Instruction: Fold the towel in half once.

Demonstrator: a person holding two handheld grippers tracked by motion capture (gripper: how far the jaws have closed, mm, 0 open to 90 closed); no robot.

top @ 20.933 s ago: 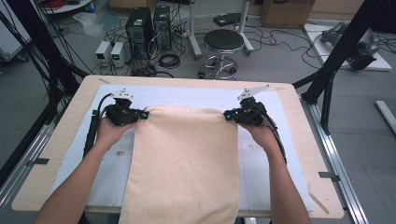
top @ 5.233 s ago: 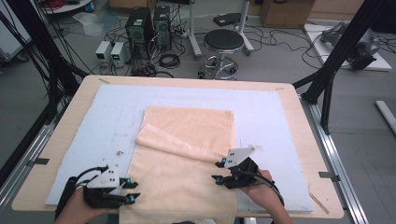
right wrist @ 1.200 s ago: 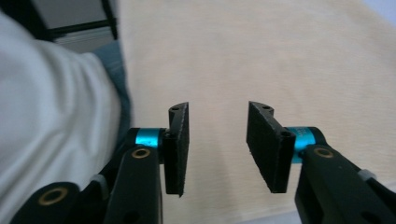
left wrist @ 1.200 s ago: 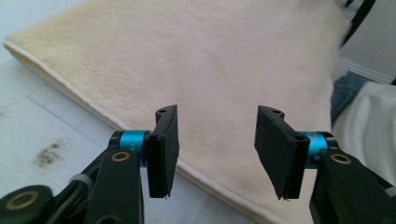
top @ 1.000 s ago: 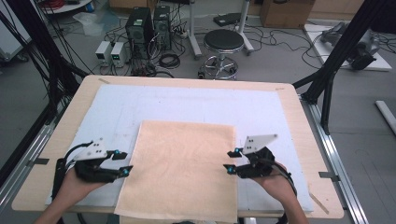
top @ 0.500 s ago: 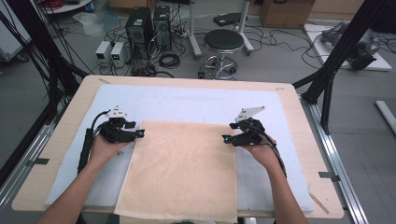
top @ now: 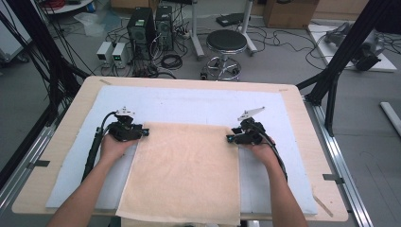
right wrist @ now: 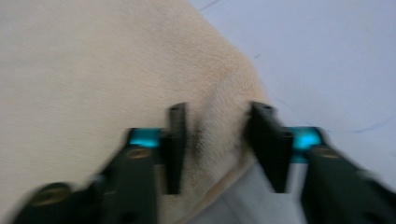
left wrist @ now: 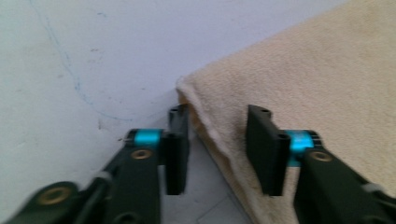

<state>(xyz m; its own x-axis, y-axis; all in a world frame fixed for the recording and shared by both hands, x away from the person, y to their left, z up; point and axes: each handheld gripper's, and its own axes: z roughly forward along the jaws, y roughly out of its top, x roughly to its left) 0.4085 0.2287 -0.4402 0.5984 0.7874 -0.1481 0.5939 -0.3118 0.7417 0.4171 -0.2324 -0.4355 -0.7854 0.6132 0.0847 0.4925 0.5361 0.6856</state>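
— On the tabletop (top: 302,137), what is listed?

— One beige towel (top: 184,175), folded, lying flat on one pale blue mat (top: 189,104); its near edge hangs over the front. No readable writing or brand on it.

— Tongs?

— Two. Left tongs (top: 142,133) at the towel's far left corner, right tongs (top: 231,138) at the far right corner. Both have just been closing. In the left gripper view the corner's layered edge lies between the jaws (left wrist: 217,144), gaps visible — not clamped. In the right gripper view the cloth bunches between the jaws (right wrist: 217,140); clamped or not, cannot tell.
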